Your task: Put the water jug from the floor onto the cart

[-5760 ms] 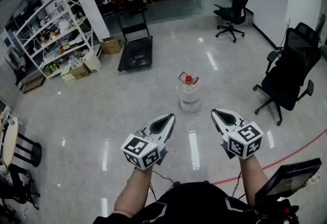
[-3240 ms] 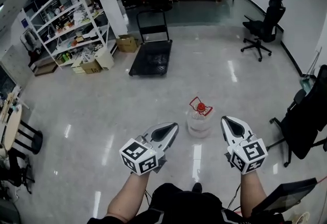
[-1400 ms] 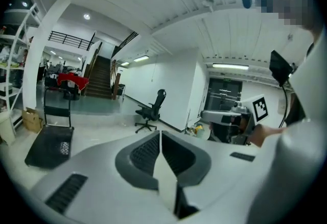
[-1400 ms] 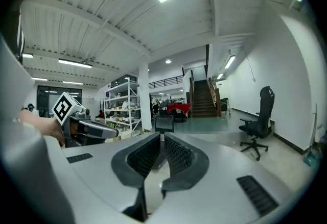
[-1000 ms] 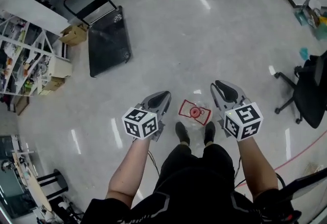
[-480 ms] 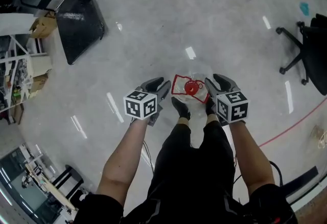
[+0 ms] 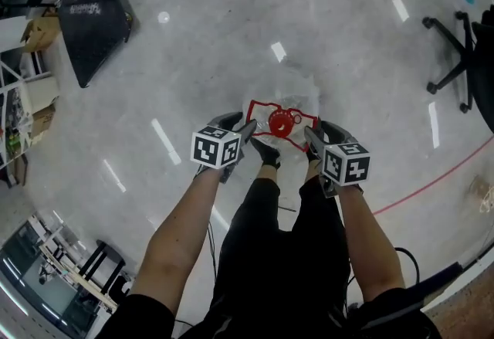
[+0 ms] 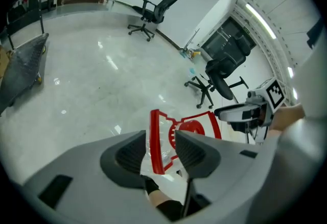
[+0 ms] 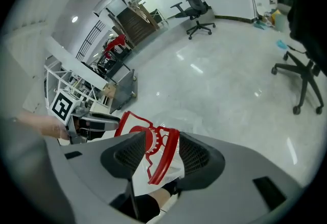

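Observation:
The clear water jug (image 7: 287, 98) stands on the floor at the person's feet, with a red cap (image 7: 279, 123) and a red frame handle (image 7: 262, 110) on top. My left gripper (image 7: 245, 129) is at the handle's left side. Its jaws are opening, with the handle's red bar (image 8: 155, 141) between them and untouched by the pads. My right gripper (image 7: 309, 133) is at the handle's other side. Its jaws are opening too, and a red bar (image 9: 162, 159) stands loose in that gap. The black flat cart (image 7: 85, 17) is far off at the upper left.
Shelves and cardboard boxes (image 7: 31, 36) stand beside the cart. An office chair (image 7: 463, 59) is at the right, more chairs (image 8: 219, 72) stand along the wall. A red line (image 7: 432, 183) crosses the floor. The person's shoes (image 7: 267, 152) touch the jug's near side.
The person walked up to the jug and bent over it. Both grippers sank from either side of the jug onto its red handle, and their jaws spread.

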